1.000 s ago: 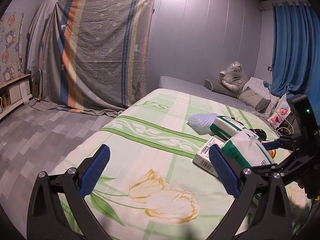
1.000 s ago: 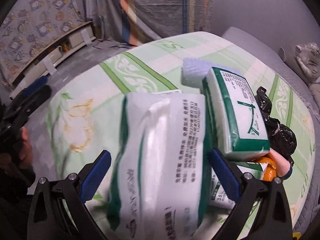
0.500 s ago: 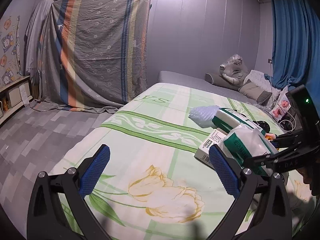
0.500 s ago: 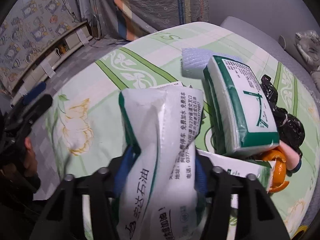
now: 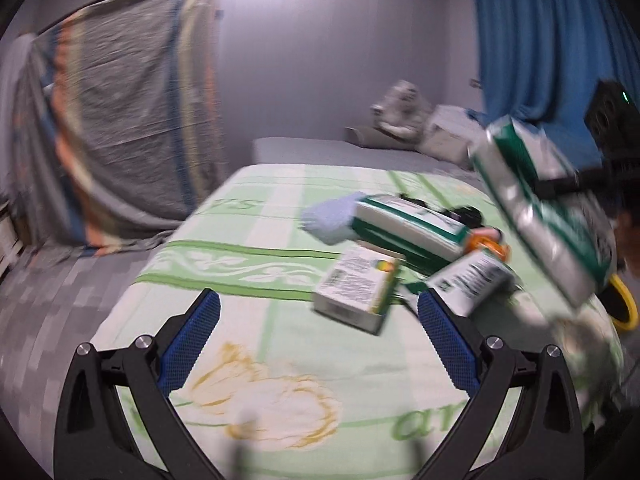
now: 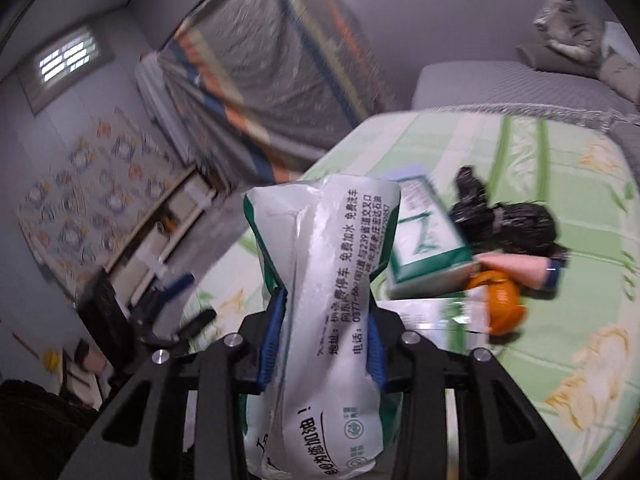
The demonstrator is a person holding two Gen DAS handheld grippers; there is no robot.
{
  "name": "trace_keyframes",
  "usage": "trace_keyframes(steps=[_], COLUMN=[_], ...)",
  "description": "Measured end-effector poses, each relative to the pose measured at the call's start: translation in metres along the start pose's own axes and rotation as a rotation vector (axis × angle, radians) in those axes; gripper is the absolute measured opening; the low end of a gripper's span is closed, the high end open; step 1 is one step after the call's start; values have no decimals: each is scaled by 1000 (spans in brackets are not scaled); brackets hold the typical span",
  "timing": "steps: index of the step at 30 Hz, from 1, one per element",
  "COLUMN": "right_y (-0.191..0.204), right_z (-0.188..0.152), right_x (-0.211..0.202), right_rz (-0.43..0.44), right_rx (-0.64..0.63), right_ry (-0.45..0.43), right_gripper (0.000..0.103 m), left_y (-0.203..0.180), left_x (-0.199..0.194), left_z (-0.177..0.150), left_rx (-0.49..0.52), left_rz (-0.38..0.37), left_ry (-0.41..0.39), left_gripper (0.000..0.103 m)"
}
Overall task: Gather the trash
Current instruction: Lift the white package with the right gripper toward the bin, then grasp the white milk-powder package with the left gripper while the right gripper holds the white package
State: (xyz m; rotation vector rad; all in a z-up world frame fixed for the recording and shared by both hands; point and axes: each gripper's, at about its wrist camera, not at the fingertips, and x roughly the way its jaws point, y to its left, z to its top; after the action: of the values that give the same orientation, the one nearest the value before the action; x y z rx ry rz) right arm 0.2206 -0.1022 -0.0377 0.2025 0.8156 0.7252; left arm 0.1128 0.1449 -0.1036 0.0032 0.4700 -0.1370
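Observation:
My right gripper (image 6: 322,344) is shut on a white and green tissue pack (image 6: 324,280) and holds it up above the bed; the pack also shows in the left wrist view (image 5: 548,216), lifted at the right. On the green floral bed sheet (image 5: 280,360) lie a green-white tissue pack (image 5: 408,228), a small carton (image 5: 356,292), another box (image 5: 468,284), a black bag (image 6: 508,220), orange peel (image 6: 500,296) and a pink tube (image 6: 520,268). My left gripper (image 5: 316,340) is open and empty, low over the near part of the bed.
A striped cloth (image 5: 120,120) hangs over furniture at the back left. Blue curtains (image 5: 540,40) hang at the right. Pillows and a wrapped plush toy (image 5: 400,108) lie at the bed's head. A yellow ring (image 5: 624,300) shows at the right edge.
My right gripper closed on the tissue pack and lifted it off the pile, uncovering the carton and box beneath. My left gripper stayed open and shifted slightly.

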Motion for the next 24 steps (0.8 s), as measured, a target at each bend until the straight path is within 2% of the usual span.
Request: trace_keyframes(steps=[3,9,14,16,19,24], right_y=[-17,-41,-52,-57,-62,-70], right_z=[-6,-29,-45,-49,-55,-62], right_x=[-46,-94,-110,-114,-120,-122], right_rz=[-18,-45,-49,-45,-47,-36], right_rx=[49,120,160,172,184,192], right_ry=[-87,-165,-190,-198,-212,-214], right_gripper=[35,35,35,35,35,35], left_y=[-27,-80,-105,-112,-118,-122], left_x=[9,40,74,89,106,123], left_z=[2,6,19,25,33,48], left_rx=[126,379,479,502,505,500], left_rz=[-88,-335,-554,-589,-574,-606], left_ry=[18,80,201,235,263,299], left_gripper=[95,95,95,95,95,95])
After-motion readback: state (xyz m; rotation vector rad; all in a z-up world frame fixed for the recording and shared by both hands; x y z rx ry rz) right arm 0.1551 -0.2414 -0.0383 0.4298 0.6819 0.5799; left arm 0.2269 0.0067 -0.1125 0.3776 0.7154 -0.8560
